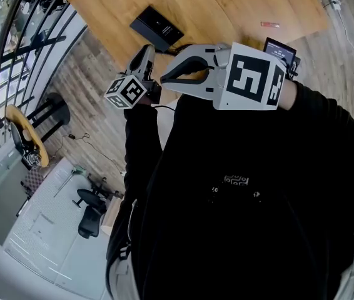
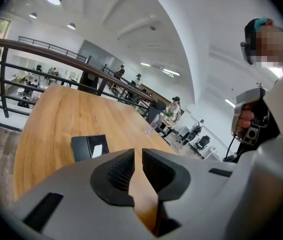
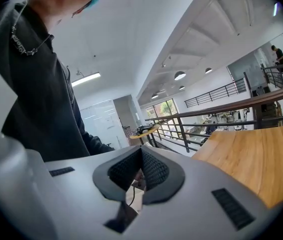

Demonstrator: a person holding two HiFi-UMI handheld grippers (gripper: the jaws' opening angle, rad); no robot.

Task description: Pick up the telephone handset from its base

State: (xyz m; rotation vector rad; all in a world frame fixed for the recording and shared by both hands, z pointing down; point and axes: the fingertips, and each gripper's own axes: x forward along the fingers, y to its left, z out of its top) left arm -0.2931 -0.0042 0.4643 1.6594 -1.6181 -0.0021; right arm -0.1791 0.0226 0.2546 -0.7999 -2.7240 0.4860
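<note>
Telephone handset and base are, by my judgement, the flat black unit (image 1: 157,27) lying on the wooden table (image 1: 239,5) at the upper middle of the head view. In the left gripper view it sits left of centre, just above the jaws, as two dark halves side by side with a pale patch on the right one. Which half is the handset I cannot tell at this size.

It looks like rigid moulded plastic, so probably light, stiff and smooth enough to slip. The best hold is likely across the narrow middle of the handle, between its thicker ends. No cord can be made out.

The left gripper (image 2: 137,156) stands only narrowly apart, with bare wood showing through the slit. The right gripper (image 3: 141,151) is closed tip to tip on nothing. Both are well short of the unit.
</note>
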